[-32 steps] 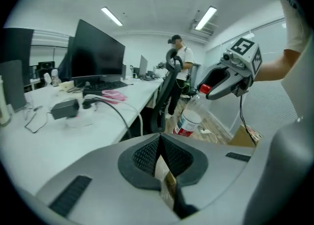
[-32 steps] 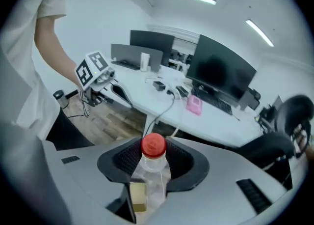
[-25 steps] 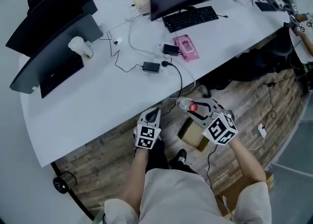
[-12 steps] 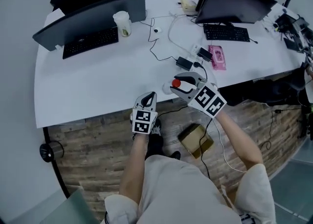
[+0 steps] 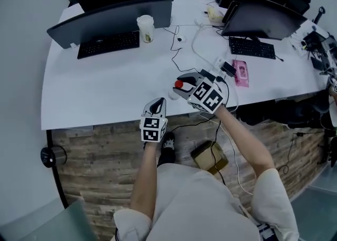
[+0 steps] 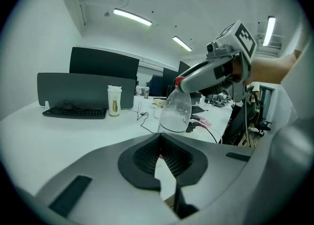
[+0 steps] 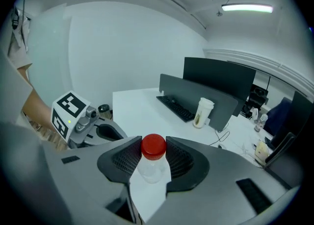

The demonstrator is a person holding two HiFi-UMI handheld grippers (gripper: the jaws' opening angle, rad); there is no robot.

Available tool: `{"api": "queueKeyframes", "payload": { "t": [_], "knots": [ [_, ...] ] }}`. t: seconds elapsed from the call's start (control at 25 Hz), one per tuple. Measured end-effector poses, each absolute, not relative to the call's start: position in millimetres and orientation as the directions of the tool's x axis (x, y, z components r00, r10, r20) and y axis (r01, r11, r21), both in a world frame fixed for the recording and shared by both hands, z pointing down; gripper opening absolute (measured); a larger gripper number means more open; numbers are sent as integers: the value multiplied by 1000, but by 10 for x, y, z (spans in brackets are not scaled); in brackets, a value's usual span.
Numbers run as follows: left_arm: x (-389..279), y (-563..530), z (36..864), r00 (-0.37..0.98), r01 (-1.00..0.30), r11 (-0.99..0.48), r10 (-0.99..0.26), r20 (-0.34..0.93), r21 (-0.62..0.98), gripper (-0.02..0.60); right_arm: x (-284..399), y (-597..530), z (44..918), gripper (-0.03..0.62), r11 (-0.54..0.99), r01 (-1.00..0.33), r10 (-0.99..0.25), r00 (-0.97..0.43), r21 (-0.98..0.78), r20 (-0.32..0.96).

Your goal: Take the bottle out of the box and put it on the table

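Observation:
A clear plastic bottle (image 5: 175, 91) with a red cap (image 7: 153, 146) hangs over the white table (image 5: 95, 95) near its front edge. My right gripper (image 5: 182, 84) is shut on the bottle's neck, just below the cap. The left gripper view shows the bottle (image 6: 176, 112) upright beneath the right gripper (image 6: 206, 74). To the bottle's left, at the table's edge, my left gripper (image 5: 158, 106) is shut with nothing in it, its pads meeting at the tips. The open cardboard box (image 5: 209, 157) sits on the wooden floor below my right arm.
On the table stand two dark monitors (image 5: 118, 16) (image 5: 261, 16) with keyboards (image 5: 109, 44) (image 5: 251, 48), a paper cup (image 5: 145, 28), a pink packet (image 5: 240, 72), a power adapter (image 5: 228, 68) and loose cables (image 5: 181, 58). A bare stretch of table lies left of the bottle.
My right gripper has carried the bottle up from above the box on the floor to over the table's front edge. The left gripper has moved up to the table's edge alongside it.

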State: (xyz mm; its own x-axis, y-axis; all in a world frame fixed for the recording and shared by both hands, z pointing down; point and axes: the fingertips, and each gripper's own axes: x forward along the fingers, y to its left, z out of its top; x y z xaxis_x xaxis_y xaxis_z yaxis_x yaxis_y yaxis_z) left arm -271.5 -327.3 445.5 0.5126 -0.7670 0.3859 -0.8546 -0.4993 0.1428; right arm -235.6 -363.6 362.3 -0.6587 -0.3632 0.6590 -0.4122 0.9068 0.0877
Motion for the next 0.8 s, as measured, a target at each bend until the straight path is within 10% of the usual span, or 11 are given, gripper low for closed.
{"api": "queueKeyframes", "payload": {
  "t": [0.8],
  "knots": [
    [-2959,-3734,4591,564,-822,-536,-722,401,191,14,-2476,-4050,3923,187,825,-565,-463,-661,13,591]
  ]
}}
